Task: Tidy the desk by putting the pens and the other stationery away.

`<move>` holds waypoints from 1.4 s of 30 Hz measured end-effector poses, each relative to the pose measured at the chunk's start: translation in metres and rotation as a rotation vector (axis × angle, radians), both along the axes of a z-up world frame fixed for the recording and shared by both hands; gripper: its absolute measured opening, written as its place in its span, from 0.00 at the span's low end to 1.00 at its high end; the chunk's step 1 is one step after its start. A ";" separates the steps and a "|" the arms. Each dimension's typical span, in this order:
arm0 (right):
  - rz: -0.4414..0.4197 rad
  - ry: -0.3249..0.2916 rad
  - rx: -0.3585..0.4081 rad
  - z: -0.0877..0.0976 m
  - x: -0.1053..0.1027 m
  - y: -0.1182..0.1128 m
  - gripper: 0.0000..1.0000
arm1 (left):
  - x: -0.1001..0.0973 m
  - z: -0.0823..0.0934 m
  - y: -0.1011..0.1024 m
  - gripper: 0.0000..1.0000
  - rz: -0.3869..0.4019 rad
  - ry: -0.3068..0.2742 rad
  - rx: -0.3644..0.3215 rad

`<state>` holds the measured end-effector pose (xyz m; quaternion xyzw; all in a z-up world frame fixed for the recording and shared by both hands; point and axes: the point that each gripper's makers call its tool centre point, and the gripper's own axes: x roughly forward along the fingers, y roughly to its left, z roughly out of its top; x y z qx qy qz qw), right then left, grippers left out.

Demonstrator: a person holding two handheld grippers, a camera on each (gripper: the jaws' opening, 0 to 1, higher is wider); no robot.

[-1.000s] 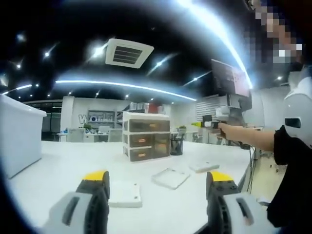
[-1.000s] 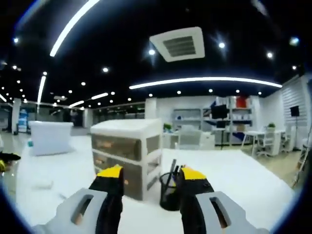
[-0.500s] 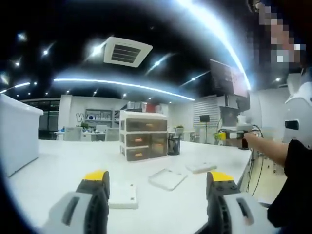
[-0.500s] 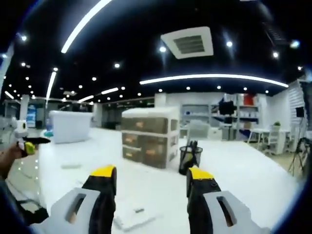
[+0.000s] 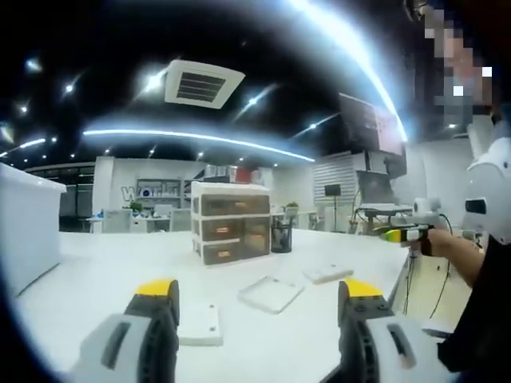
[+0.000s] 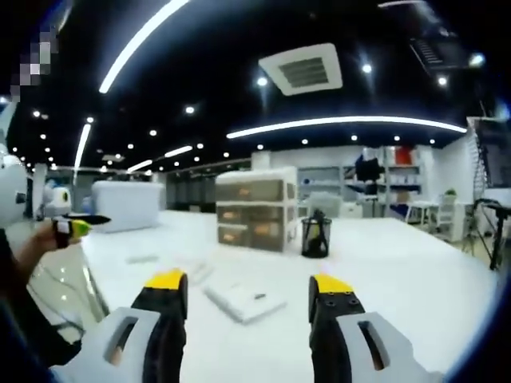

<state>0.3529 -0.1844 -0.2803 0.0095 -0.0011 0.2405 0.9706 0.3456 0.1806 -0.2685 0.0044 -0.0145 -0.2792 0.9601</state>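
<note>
1. Stationery is spread over the white desk [image 5: 96, 271]: three flat white pads or cases are seen in the left gripper view, one just ahead of the left gripper [image 5: 254, 297] at [image 5: 199, 322], one in the middle [image 5: 271, 293] and one farther right [image 5: 329, 274].
2. Behind them a three-drawer organiser [image 5: 229, 232] is seen standing upright, with a black mesh pen cup [image 5: 280, 238] just beside it; dark pens are seen rising from the cup in the right gripper view [image 6: 316, 233].
3. Both grippers are held spread wide and empty above the desk; the right gripper [image 6: 249, 289] is pointed toward the flat case [image 6: 244, 300] that lies nearest it.
4. The flat items are judged to be light and stiff, with smooth, probably slippery faces; because they lie flush on the desk, a grip across a short edge or a corner is judged best, with one side tipped up first.
5. Whether they are notepads, erasers or boxes cannot be told at this size.
6. The pens are judged to be thin, light and apt to roll, so a hold at mid-barrel would be suitable.
7. The organiser's drawers appear shut, and a pull at a drawer front would be needed before anything is stowed.
8. A large white bin [image 5: 28, 227] is seen at the desk's far left.
</note>
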 end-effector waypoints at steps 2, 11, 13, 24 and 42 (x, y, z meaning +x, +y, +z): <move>0.002 -0.005 -0.005 0.000 -0.004 0.002 0.58 | 0.000 0.001 -0.001 0.80 -0.002 -0.002 0.004; 0.022 0.017 -0.017 -0.015 -0.010 0.012 0.58 | 0.007 0.012 -0.015 0.80 -0.028 -0.070 0.165; 0.028 0.023 -0.015 -0.017 -0.011 0.013 0.58 | 0.013 0.016 -0.018 0.80 -0.022 -0.103 0.244; 0.029 0.016 0.002 -0.015 -0.016 0.011 0.58 | 0.051 0.040 -0.057 0.78 -0.073 -0.273 0.575; 0.001 -0.006 0.008 -0.007 -0.028 -0.002 0.57 | 0.139 0.068 -0.132 0.75 -0.098 -0.607 1.033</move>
